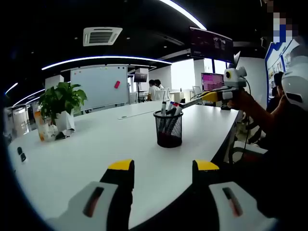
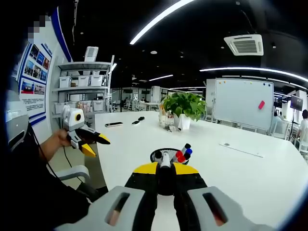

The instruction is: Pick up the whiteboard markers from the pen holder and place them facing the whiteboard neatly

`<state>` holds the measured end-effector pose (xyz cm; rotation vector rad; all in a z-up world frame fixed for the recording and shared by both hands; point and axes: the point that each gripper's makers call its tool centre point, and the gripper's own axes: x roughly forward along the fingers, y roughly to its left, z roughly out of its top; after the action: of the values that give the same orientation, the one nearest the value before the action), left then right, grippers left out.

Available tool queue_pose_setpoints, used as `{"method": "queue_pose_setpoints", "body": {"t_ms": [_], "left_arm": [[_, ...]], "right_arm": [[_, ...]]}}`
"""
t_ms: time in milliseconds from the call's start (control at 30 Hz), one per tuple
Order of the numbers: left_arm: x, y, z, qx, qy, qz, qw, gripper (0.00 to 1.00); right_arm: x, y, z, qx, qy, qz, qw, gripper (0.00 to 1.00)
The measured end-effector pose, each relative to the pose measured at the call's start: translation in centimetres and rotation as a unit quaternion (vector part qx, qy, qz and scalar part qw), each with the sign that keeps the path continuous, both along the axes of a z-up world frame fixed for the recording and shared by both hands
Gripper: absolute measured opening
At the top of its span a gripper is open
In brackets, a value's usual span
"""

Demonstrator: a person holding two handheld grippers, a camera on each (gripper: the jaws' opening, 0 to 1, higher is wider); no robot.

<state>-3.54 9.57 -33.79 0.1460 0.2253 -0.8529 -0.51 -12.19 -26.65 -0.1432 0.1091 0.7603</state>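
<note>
Black mesh pen holder [image 1: 168, 129]: stands upright on the white table [image 1: 86, 154], near the edge on my side, with several markers [image 1: 169, 107] standing in it, caps up.

Marker axis: roughly vertical, leaning a little against the holder's rim; caps show red, blue and black in my right gripper view [image 2: 183, 153].

Whiteboard [image 1: 100, 86]: on a stand beyond the far side of the table, well apart from the holder. A red item is stuck to its face.

Direction from right gripper [image 2: 165, 162]: the holder [image 2: 155, 153] lies straight ahead and just under the jaw tips. In my left gripper view this gripper [image 1: 185, 103] reaches in from the right, its tips right at the marker tops.

Right gripper state: jaws drawn together around a white-bodied marker [image 2: 165, 159] with a dark cap. I judge it gripped, with its lower end not yet out of the holder.

Direction from left gripper [image 1: 163, 168]: the holder lies ahead, well apart across bare table.

Left gripper state: jaws wide apart, nothing between them, touching nothing.

Nearer hand: right, by a clear margin.

Coming move, my judgement: lift straight up along the marker's long axis to clear the rim, then carry it toward the whiteboard side.

Other items: potted plant [image 1: 60, 103] at the left of the table, clear of the path.
</note>
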Motion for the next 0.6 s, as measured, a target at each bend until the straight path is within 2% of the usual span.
{"method": "queue_pose_setpoints", "body": {"t_ms": [300, 600], "left_arm": [[0.1, 0.3, 0.2, -0.003, -0.002, 0.003, 1.0, 0.5], [0.1, 0.5, 0.1, -0.005, -0.002, 0.005, 1.0, 0.5]], "right_arm": [[0.5, 0.5, 3.1, 0.018, -0.032, 0.0, 0.9993, 0.12], [0.8, 0.2, 3.8, 0.028, -0.037, -0.01, 0.9989, 0.12]]}}
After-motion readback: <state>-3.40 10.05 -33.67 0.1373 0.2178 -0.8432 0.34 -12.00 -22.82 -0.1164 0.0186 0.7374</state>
